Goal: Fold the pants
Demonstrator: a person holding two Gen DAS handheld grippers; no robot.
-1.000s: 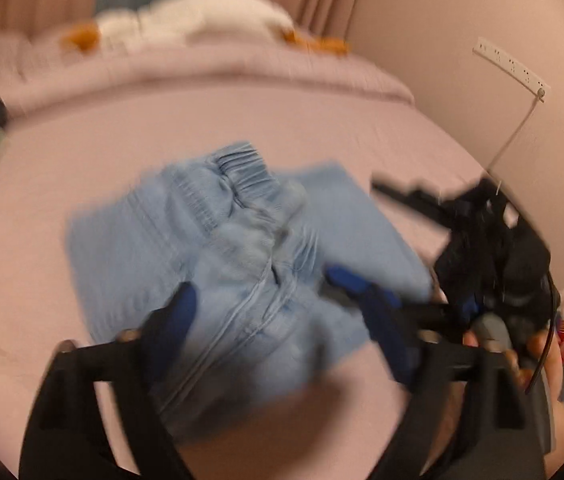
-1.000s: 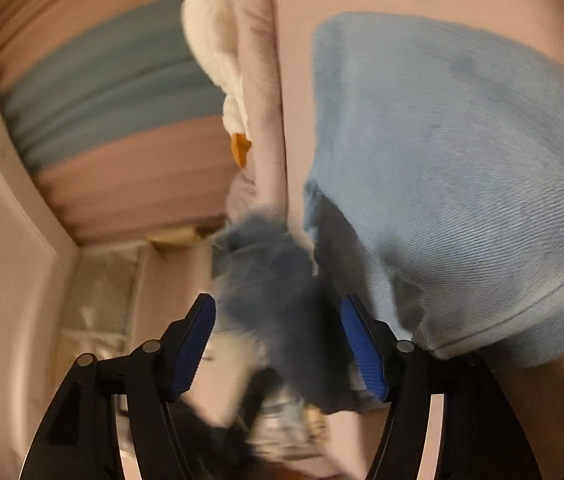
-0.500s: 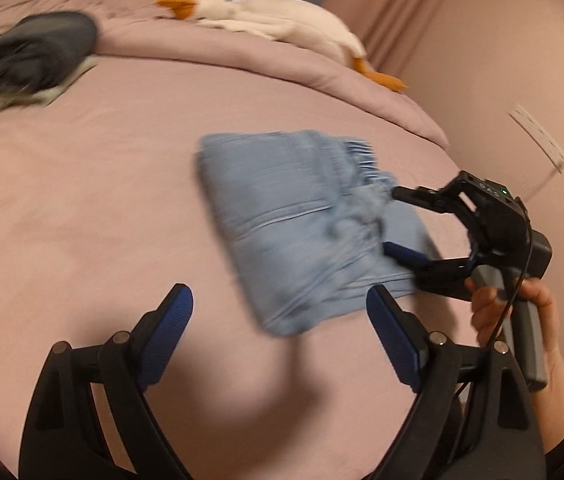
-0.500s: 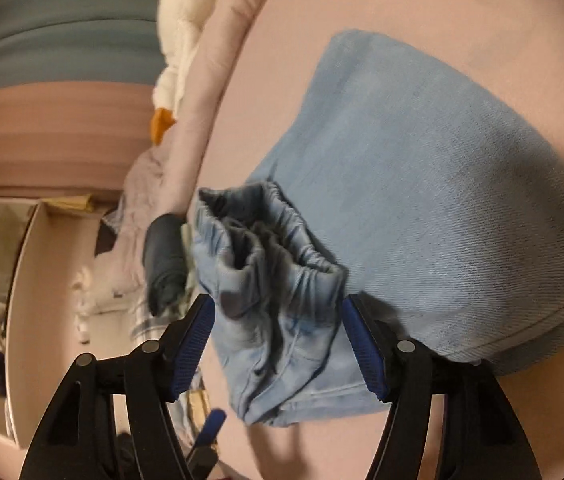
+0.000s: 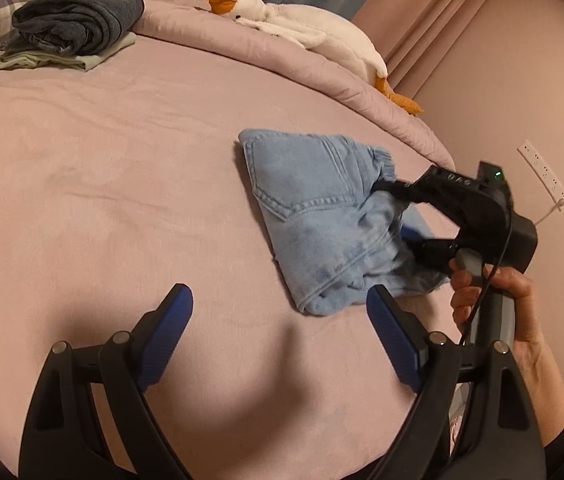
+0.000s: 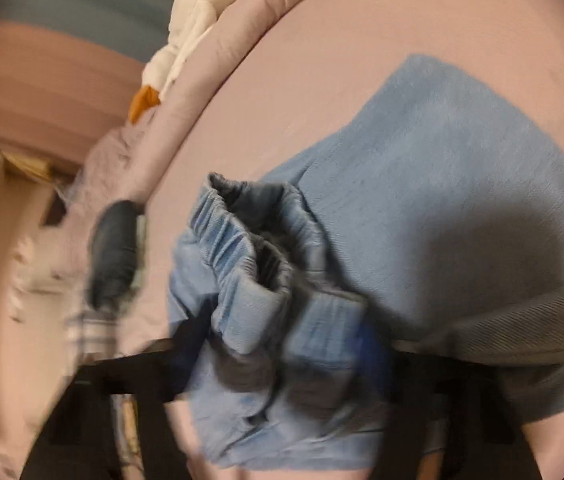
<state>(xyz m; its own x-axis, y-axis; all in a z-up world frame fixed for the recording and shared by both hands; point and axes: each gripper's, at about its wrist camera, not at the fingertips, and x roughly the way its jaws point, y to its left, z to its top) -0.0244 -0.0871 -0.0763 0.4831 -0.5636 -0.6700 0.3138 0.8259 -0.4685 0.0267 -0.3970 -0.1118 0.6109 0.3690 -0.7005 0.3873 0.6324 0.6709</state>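
left gripper (image 5: 277, 316): jaws apart, empty | right gripper (image 5: 396, 212): jaws astride pants (image 5: 314, 216) waistband, grip unclear | risk: bunched folds spill on bed (image 5: 101, 160) when tugged

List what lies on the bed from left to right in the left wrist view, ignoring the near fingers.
Folded dark clothes on a pale green piece → plush goose along the duvet roll → folded light-blue pants → right gripper, its fingers around the pants' right edge → the hand holding it.
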